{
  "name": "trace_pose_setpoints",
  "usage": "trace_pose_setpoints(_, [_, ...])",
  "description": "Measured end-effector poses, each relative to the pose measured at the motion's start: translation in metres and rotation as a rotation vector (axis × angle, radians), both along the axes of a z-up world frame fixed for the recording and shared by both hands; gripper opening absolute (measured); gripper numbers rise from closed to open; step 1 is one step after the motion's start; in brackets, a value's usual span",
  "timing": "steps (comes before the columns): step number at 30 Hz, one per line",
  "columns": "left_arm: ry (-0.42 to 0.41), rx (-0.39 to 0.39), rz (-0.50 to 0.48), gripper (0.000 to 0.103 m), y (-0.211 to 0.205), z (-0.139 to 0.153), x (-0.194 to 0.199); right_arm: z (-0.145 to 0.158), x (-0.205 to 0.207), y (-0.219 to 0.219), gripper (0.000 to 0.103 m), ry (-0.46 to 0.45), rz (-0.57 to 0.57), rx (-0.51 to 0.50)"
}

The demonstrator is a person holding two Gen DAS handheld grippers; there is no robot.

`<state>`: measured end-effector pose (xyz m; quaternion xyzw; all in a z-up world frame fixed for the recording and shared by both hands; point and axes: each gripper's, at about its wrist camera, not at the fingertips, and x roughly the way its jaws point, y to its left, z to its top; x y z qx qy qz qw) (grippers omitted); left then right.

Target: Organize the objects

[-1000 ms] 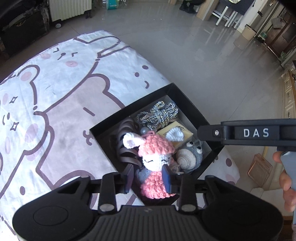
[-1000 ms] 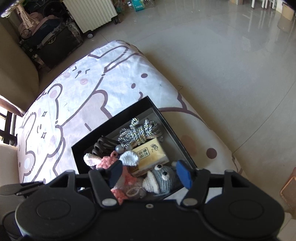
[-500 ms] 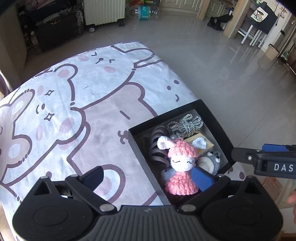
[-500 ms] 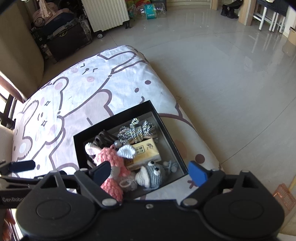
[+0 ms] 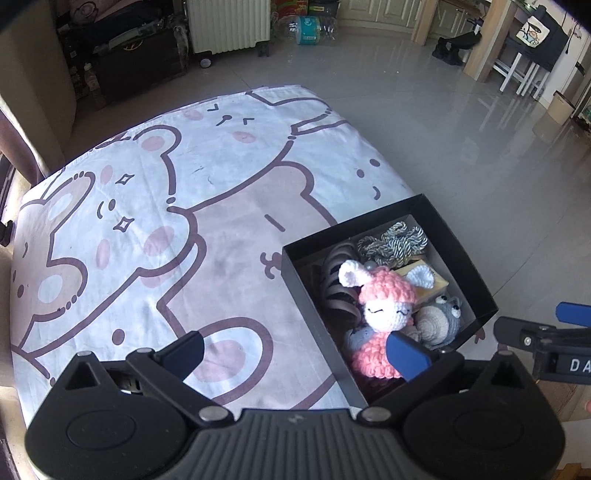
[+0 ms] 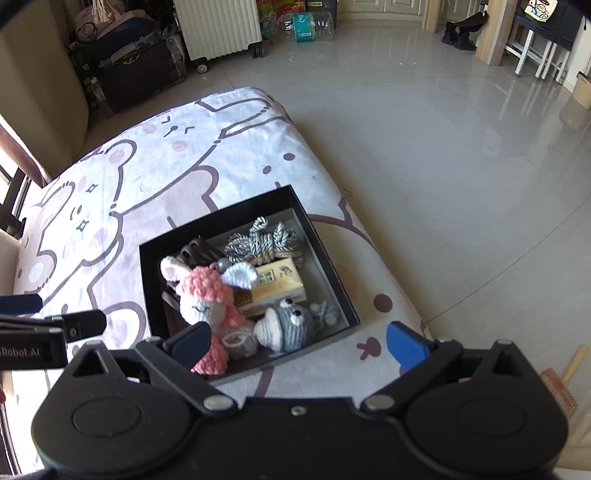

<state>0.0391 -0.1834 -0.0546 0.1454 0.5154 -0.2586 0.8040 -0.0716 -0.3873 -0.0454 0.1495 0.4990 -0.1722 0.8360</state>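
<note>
A black open box (image 5: pixel 314 302) (image 6: pixel 147 288) sits near the bed's right edge. In it a pink crochet bunny doll (image 5: pixel 384 302) (image 6: pixel 203 291) stands upright beside a grey crochet toy (image 5: pixel 443 317) (image 6: pixel 291 325). Behind them lie a striped rope bundle (image 5: pixel 395 243) (image 6: pixel 262 243), a yellow packet (image 6: pixel 280 284) and a dark hair claw (image 5: pixel 338 280). My left gripper (image 5: pixel 295 349) is open wide above the box's near left corner. My right gripper (image 6: pixel 299 339) hovers over the near rim with its jaws opening. Nothing is pressed by either.
The box rests on a white sheet with pink cartoon bears (image 5: pixel 147 221), which drops off to a glossy tiled floor (image 6: pixel 443 166) on the right. A white radiator (image 5: pixel 229 22) and dark cases stand beyond the bed. The sheet left of the box is bare.
Both grippers went from nearly shut to wide open. The left let go of the pink doll, the right's fingers drew apart from around the grey toy, and both drew back from the box.
</note>
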Motion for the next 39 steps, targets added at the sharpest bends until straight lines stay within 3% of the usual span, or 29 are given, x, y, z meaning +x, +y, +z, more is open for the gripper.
trace_pose_setpoints(10, [0.009, 0.034, -0.002, 0.103, 0.001, -0.012, -0.001, -0.006, -0.003, 0.004, 0.102, -0.019, -0.013, 0.010])
trace_pose_setpoints(39, [0.002, 0.017, -0.008, 0.103, 0.001, -0.009, -0.002, -0.013, 0.001, 0.009, 0.102, 0.011, 0.001, 0.000])
